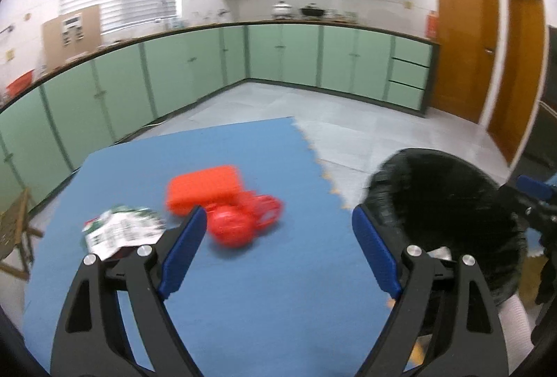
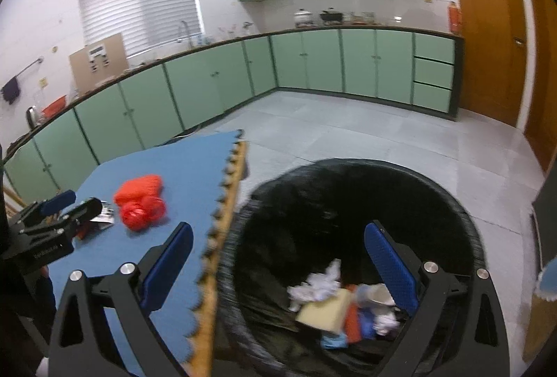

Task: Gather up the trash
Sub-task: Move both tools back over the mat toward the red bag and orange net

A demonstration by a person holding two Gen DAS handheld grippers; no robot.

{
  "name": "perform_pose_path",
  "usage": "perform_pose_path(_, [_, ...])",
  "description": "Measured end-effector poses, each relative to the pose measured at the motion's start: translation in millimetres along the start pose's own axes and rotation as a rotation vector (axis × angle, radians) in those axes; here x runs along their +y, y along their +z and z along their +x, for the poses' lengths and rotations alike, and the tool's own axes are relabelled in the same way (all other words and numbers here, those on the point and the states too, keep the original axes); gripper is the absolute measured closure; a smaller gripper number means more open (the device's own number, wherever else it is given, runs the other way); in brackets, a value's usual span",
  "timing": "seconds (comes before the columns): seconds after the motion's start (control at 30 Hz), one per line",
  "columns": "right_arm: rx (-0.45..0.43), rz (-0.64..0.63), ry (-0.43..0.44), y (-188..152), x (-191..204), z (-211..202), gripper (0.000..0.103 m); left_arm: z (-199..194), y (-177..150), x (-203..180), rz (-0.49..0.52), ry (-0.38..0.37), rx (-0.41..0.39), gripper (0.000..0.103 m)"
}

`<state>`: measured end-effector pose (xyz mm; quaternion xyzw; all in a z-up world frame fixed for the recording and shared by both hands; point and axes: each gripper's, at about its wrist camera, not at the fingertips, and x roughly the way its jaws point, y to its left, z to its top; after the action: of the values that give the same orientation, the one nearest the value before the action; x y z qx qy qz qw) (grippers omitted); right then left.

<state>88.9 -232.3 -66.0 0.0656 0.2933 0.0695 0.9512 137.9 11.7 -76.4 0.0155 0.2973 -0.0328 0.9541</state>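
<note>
On the blue foam mat [image 1: 243, 272] covering the tabletop lies a crumpled white-and-green printed wrapper [image 1: 122, 230], and just beside it a red bundle [image 1: 240, 220] resting against an orange box [image 1: 205, 185]. The left gripper [image 1: 275, 234] hangs over the mat with its blue-padded jaws spread wide and nothing between them, the wrapper beside its left finger. Off the mat's edge stands a bin lined with a black bag [image 2: 348, 203], already holding crumpled paper and scraps [image 2: 348, 304]. The right gripper [image 2: 278, 255] sits above that bin, jaws wide apart and holding nothing. Green cabinets [image 2: 313, 63] line the walls behind.
</note>
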Motion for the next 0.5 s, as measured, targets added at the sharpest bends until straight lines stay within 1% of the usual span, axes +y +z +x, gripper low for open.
perform_pose_path(0.13, [-0.008, -0.033, 0.048, 3.5, 33.5, 16.5, 0.006, -4.7, -2.5, 34.4, -0.029, 0.069, -0.002, 0.020])
perform_pose_path(0.27, [-0.014, -0.076, 0.080, 4.5, 65.4, 30.9, 0.006, -7.4, -6.1, 65.9, -0.052, 0.123, -0.004, 0.020])
perform_pose_path(0.33, [-0.009, -0.097, 0.094, 6.0, 82.3, 42.1, 0.006, -6.6, -8.1, 76.6, -0.064, 0.140, 0.000, 0.020])
perform_pose_path(0.5, [0.004, -0.107, 0.125, 8.6, 109.9, 66.2, 0.006, -0.9, -13.1, 103.3, -0.085, 0.191, 0.006, 0.020])
